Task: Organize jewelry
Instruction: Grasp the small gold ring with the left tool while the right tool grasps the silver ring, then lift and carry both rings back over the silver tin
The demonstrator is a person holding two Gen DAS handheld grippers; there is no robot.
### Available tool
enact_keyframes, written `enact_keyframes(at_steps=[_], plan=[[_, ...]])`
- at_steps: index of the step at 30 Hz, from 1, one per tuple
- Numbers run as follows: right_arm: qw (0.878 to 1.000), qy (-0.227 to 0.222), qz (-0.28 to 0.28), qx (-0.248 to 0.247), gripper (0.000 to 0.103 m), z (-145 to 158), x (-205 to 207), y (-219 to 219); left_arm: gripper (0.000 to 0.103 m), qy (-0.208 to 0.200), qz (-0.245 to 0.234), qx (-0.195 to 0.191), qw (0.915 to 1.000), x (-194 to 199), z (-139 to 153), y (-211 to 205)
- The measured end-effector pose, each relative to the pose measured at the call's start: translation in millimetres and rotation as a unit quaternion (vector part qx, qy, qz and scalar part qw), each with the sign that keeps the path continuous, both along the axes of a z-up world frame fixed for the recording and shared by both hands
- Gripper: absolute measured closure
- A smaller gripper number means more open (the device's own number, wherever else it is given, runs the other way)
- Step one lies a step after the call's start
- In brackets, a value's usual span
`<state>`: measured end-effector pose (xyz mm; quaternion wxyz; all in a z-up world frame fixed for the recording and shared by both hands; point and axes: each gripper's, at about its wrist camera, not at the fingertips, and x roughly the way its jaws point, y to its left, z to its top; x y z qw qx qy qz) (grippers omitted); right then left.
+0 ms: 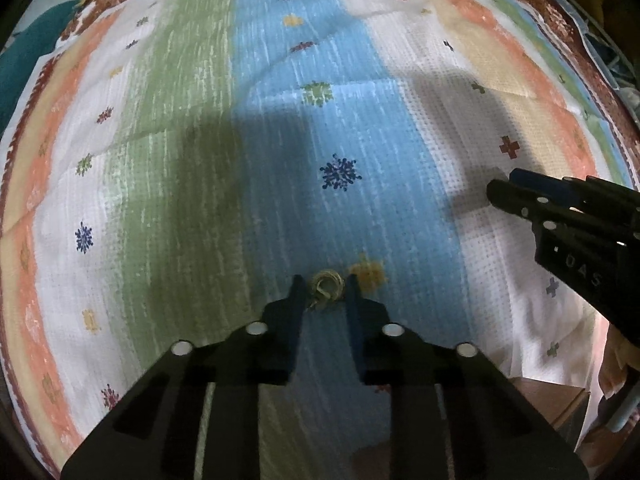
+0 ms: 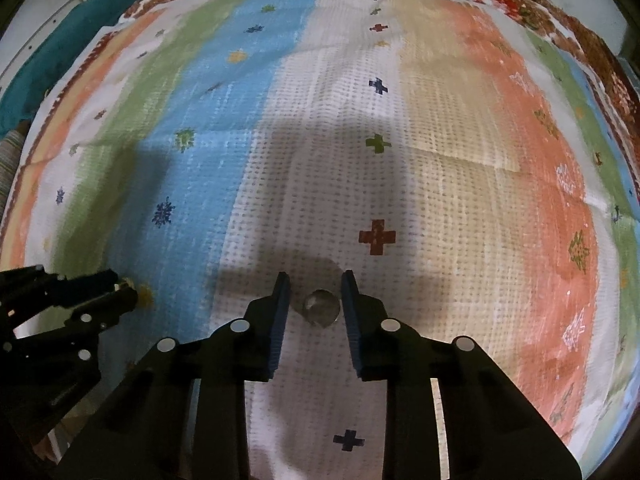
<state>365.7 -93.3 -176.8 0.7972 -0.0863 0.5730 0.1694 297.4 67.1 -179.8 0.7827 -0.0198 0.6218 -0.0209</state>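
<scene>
Left wrist view: left tongs are standing open, a gold chain bundle lying between the tips on the striped cloth.
Right wrist view: right tongs are gaping open around a small roundish piece, possibly a ring.

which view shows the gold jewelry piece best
The left wrist view: the gold jewelry piece lies centred between the open left gripper fingers. In the right wrist view it is hidden behind that gripper's fingertips.
</scene>
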Motion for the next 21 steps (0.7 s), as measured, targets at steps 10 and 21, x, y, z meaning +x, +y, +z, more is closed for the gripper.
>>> enact_keyframes(at_steps=[10,21], plan=[[1.0,0.0,0.002,-0.011,0.084,-1,-3,0,0.087,0.003,-0.001,0.007,1.0,-2,-1,-6],[1.0,-0.007,-0.013,0.006,0.084,11,-7,-8,0.093,-0.001,0.003,0.007,1.0,-7,9,3]])
